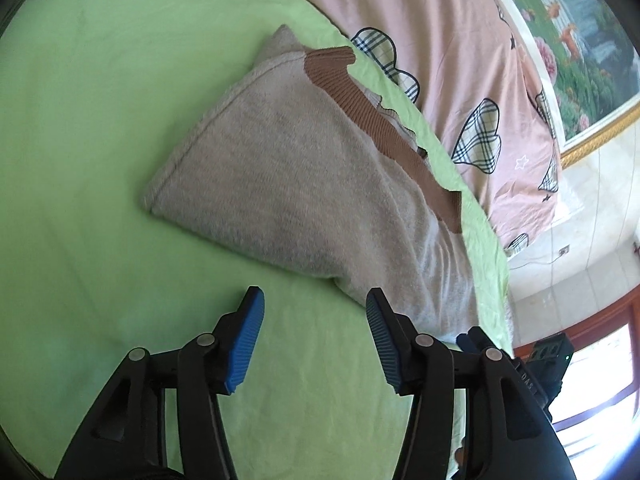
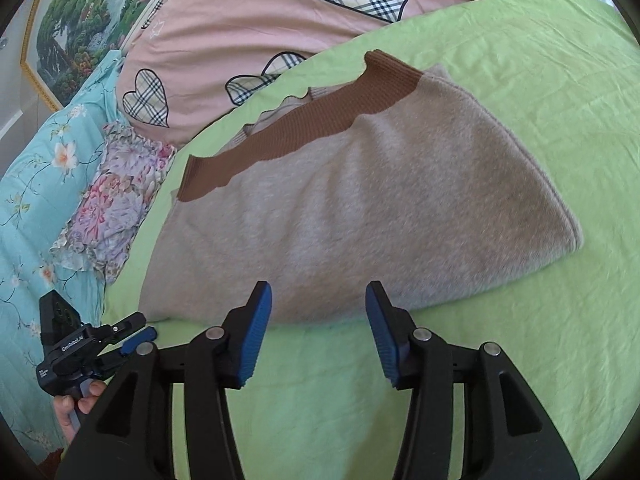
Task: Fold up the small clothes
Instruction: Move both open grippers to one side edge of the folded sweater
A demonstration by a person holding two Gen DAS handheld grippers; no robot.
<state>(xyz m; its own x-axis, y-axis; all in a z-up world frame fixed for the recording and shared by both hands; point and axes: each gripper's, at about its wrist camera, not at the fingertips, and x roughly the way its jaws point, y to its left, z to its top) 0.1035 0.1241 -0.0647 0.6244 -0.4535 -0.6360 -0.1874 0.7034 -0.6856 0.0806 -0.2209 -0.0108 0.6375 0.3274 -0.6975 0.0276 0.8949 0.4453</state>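
A small grey fleece garment (image 1: 304, 176) with a brown ribbed band (image 1: 376, 116) lies folded on the green sheet (image 1: 80, 140). It also shows in the right wrist view (image 2: 360, 216), with the brown band (image 2: 304, 124) along its far edge. My left gripper (image 1: 315, 312) is open and empty, just in front of the garment's near edge. My right gripper (image 2: 319, 304) is open and empty, its fingertips at the garment's near edge. The left gripper also shows at the lower left of the right wrist view (image 2: 136, 330), held by a hand.
A pink quilt with plaid hearts (image 2: 280, 12) lies behind the garment. A floral cloth (image 2: 116, 200) and a teal floral blanket (image 2: 36, 184) lie to the left. A framed landscape picture (image 2: 80, 20) hangs on the wall. A window (image 1: 600, 380) is at the right.
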